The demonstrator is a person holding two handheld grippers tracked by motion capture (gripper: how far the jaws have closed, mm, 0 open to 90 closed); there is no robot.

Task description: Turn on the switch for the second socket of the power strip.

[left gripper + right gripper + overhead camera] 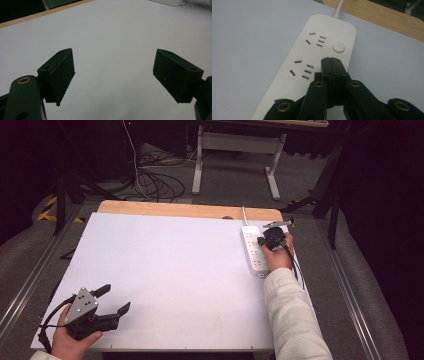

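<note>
At the table's far right edge, the right gripper (pixel 331 60) hangs over the white power strip (pixel 312 62) with its jaws shut together on nothing, apparently to prod the round button (pixel 338 46) just ahead (tips short of it), while the left gripper (pixel 111 298) waits wide open near the front left corner.

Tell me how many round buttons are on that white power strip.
1: the round button sits on the power strip near the cord end, just beyond the shut tips of the right hand-held gripper. More may be hidden under that hand-held gripper.
</note>
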